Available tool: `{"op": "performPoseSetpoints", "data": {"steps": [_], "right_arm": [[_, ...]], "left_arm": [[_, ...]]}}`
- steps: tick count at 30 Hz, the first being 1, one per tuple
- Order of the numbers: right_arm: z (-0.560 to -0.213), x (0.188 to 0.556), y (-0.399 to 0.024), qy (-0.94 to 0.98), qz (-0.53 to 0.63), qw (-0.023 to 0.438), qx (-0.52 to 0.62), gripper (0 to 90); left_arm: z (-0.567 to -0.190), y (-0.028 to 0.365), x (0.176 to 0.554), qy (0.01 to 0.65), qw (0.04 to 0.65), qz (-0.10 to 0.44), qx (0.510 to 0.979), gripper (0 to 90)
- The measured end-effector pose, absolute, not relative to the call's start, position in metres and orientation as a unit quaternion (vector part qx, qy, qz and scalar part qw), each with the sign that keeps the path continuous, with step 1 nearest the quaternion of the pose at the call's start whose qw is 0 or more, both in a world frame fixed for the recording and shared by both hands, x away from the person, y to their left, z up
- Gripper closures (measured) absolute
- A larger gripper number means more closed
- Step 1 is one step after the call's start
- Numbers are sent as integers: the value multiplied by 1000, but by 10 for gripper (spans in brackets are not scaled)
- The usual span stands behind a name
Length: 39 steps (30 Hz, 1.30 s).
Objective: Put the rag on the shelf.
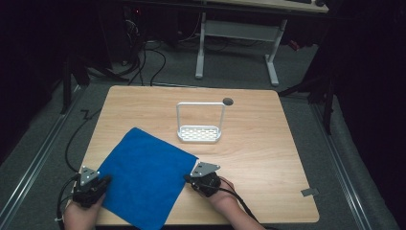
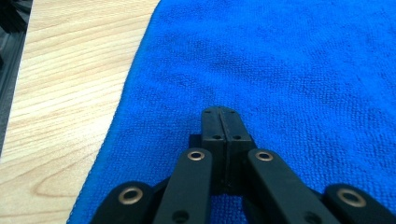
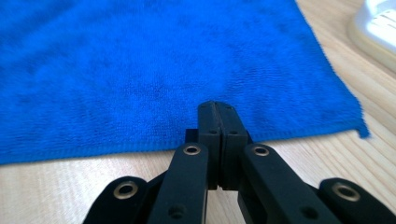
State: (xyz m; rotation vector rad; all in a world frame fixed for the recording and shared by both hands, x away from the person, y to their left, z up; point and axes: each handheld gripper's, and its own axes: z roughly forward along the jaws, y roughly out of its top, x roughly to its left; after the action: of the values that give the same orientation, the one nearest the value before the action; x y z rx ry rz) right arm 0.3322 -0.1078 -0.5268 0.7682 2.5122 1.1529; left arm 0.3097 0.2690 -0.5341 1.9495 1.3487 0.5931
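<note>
Blue cloth (image 1: 143,177) lies flat on the near left part of the table (image 1: 258,143), turned at an angle so a corner points to each hand; judged ready for folding or lifting. White rack (image 1: 200,125) stands clear beyond it, mid-table. Left tongs (image 2: 219,114) pressed together, tips over the cloth just inside its left edge, nothing pinched. Right tongs (image 3: 217,109) also pressed together, tips at the cloth's near hem, no grip. Both hands low at the table's near edge, tongs aimed inward at the cloth
</note>
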Motion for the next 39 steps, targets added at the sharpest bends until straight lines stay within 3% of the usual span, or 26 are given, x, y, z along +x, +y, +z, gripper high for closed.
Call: {"op": "performPoseSetpoints", "data": {"steps": [9, 25, 27, 29, 31, 39], "right_arm": [[-530, 333, -101, 880, 369, 141, 263, 900], [-527, 325, -148, 870, 350, 157, 310, 900], [-525, 326, -153, 865, 355, 160, 316, 900], [-523, 325, -154, 863, 366, 154, 313, 900], [-520, 322, -150, 862, 380, 145, 304, 900], [-527, 305, -140, 879, 360, 132, 284, 900]], "left_arm": [[-534, 265, 306, 510, 346, 223, 755, 900], [-529, 232, 282, 457, 353, 172, 798, 900], [-525, 232, 283, 474, 381, 149, 780, 899], [-522, 232, 285, 476, 392, 156, 772, 876], [-519, 229, 290, 468, 378, 199, 774, 874], [-526, 231, 316, 475, 335, 199, 789, 900]]}}
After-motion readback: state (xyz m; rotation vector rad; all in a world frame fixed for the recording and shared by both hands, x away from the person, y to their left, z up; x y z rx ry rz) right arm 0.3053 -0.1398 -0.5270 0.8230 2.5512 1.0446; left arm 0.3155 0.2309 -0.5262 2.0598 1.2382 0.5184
